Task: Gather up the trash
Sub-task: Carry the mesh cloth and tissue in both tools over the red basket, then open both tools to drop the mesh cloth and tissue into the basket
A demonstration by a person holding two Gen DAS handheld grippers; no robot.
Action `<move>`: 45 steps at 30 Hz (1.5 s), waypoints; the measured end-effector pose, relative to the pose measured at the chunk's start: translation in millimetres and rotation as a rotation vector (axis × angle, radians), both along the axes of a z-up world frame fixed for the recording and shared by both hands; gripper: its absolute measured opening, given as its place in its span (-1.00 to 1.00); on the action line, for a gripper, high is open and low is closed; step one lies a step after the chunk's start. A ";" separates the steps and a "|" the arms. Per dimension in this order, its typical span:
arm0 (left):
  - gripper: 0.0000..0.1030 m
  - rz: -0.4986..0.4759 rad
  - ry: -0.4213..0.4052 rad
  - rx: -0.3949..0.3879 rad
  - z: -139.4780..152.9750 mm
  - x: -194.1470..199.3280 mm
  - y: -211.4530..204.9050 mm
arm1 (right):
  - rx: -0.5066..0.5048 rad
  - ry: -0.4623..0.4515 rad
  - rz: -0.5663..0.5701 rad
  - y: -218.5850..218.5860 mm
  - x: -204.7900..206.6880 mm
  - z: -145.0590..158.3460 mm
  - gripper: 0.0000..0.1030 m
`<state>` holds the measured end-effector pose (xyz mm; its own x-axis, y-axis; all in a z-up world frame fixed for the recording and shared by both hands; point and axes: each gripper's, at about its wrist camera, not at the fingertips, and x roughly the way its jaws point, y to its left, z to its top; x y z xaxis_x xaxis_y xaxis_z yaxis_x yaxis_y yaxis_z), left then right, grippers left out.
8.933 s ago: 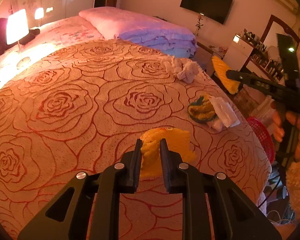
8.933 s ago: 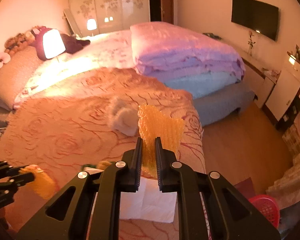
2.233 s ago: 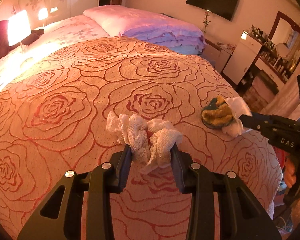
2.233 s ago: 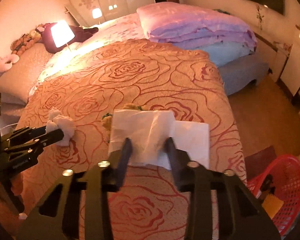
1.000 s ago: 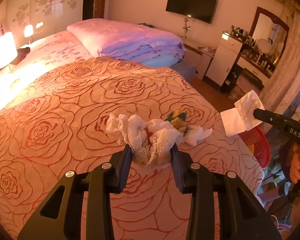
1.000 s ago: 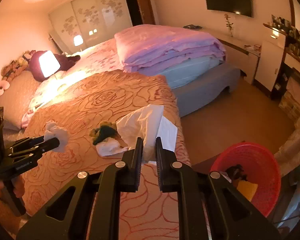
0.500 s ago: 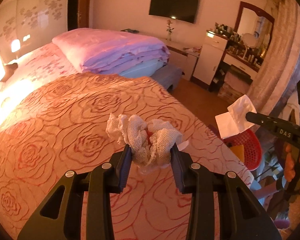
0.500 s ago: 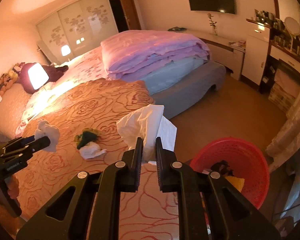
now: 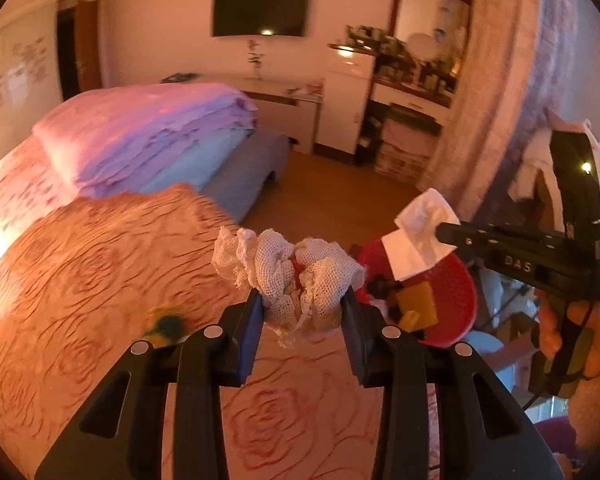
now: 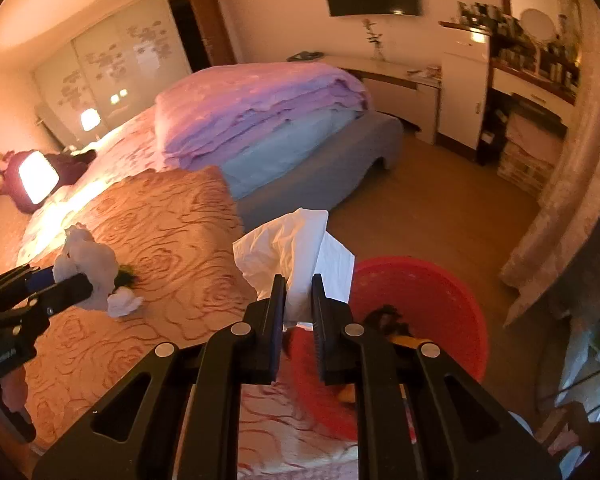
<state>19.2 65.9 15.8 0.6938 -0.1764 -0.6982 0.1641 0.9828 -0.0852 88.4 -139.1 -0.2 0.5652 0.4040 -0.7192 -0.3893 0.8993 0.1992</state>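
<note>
My left gripper (image 9: pixel 302 316) was clamped on a wad of white gauze (image 9: pixel 292 276), held above the rose-patterned bedspread (image 9: pixel 100 264). My right gripper (image 10: pixel 299 310) was pinched tight on a white tissue (image 10: pixel 296 248), just at the near rim of the red basket (image 10: pixel 432 312) standing on the floor to the right of the bed. To do it well, I judged each piece should be carried fully over the basket's mouth before letting go, since light tissue could drift and miss. A green-and-white scrap (image 10: pixel 124 298) lay on the spread, not yet collected.
</note>
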 end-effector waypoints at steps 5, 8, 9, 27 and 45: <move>-0.33 -0.083 0.022 0.008 -8.2 23.3 -29.6 | -0.008 0.012 -0.053 -19.8 6.8 -7.0 -0.74; -0.33 -0.125 0.036 0.009 -13.5 32.8 -43.0 | -0.009 0.023 -0.083 -32.0 10.9 -13.5 -0.74; -0.33 -0.142 0.047 0.009 -17.2 38.9 -48.8 | -0.010 0.027 -0.091 -36.0 11.1 -15.4 -0.74; -0.27 -0.285 0.246 -0.007 -77.8 90.5 -104.5 | 0.011 0.145 -0.173 -77.5 31.5 -56.4 -0.74; 0.31 -0.242 0.241 -0.019 -75.5 90.7 -95.2 | 0.038 0.185 -0.192 -80.5 30.9 -61.4 -0.20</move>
<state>109.9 -29.3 -59.7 0.4456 -0.3299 -0.8322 0.3651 0.9158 -0.1675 119.3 -219.6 -61.6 0.4943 0.3308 -0.8039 -0.1660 0.9437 0.2862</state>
